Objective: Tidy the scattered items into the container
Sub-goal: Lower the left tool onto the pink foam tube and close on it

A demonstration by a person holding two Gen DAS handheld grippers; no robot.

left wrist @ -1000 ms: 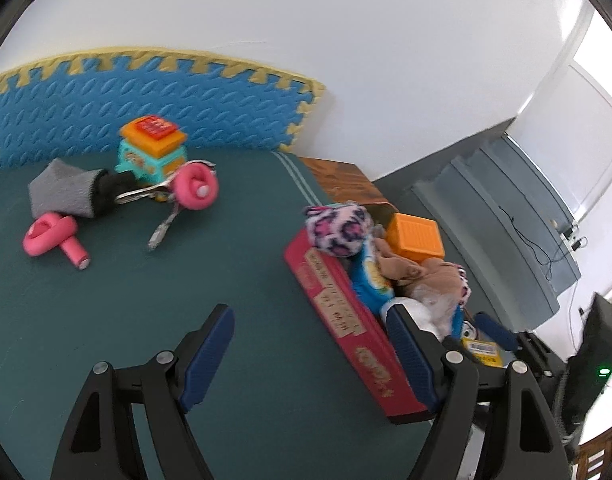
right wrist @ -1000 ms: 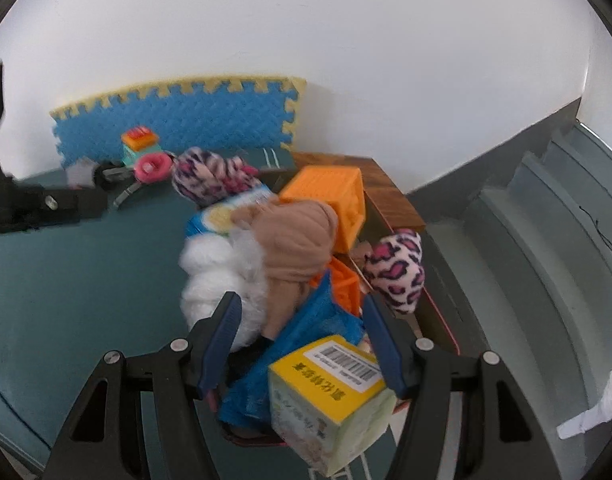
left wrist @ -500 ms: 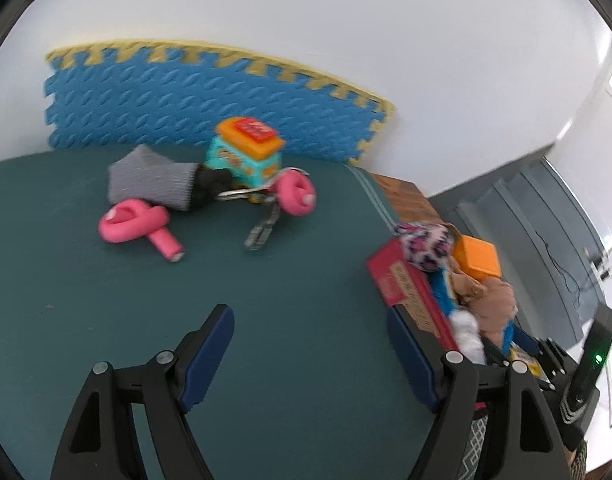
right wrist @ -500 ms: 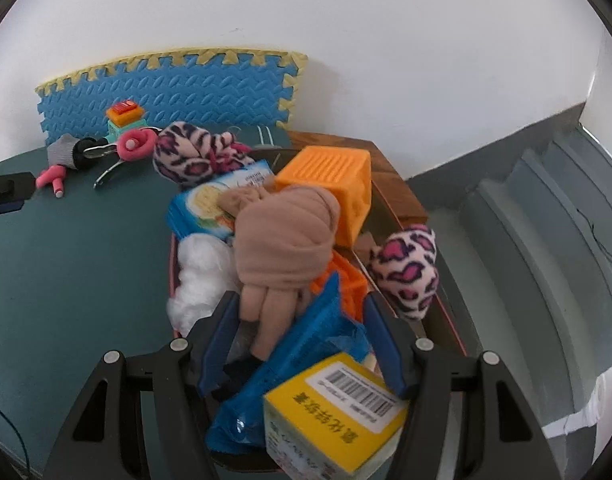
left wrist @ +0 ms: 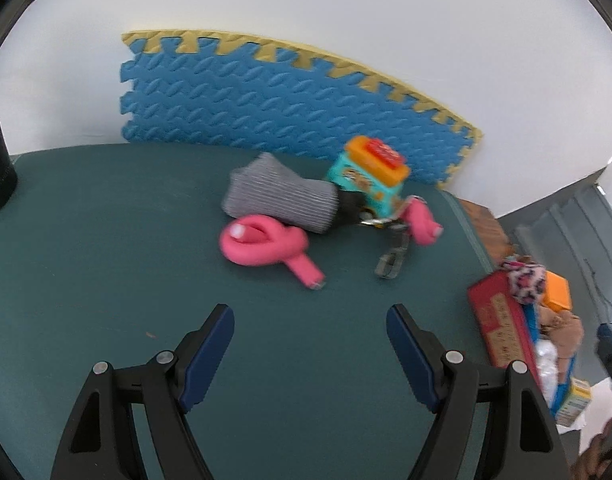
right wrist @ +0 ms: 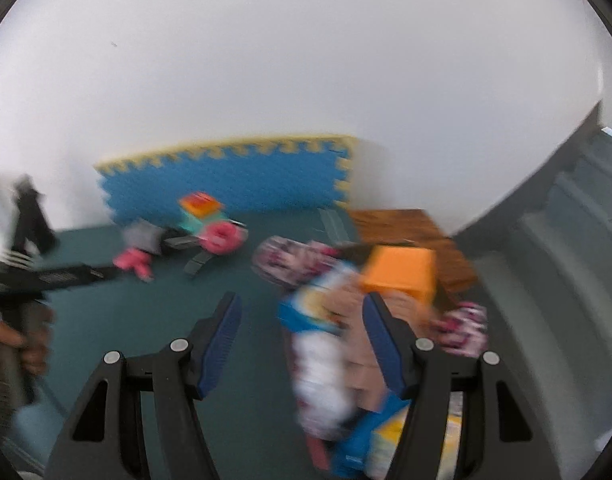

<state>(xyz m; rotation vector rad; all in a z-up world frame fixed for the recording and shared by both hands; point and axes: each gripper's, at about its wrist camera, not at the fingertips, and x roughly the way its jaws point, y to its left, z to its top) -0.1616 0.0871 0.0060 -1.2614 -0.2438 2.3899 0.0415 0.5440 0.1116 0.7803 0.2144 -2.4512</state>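
Left gripper (left wrist: pixel 309 314) fingers wide, empty; pink foam loop (left wrist: pixel 262 242) just beyond them. Right gripper (right wrist: pixel 300 307) fingers wide, empty above the full red box (left wrist: pixel 496 322).

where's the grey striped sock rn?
In the left wrist view the grey striped fabric sock lies on the dark green table cover, near the blue foam mat, just behind the pink looped foam roller and left of the teal-and-orange toy block.

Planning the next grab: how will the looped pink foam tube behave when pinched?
The pink tube looks like soft foam, so probably light and squashy. It is curled into a loop, so it may spring or flop when lifted. Unlikely to roll.
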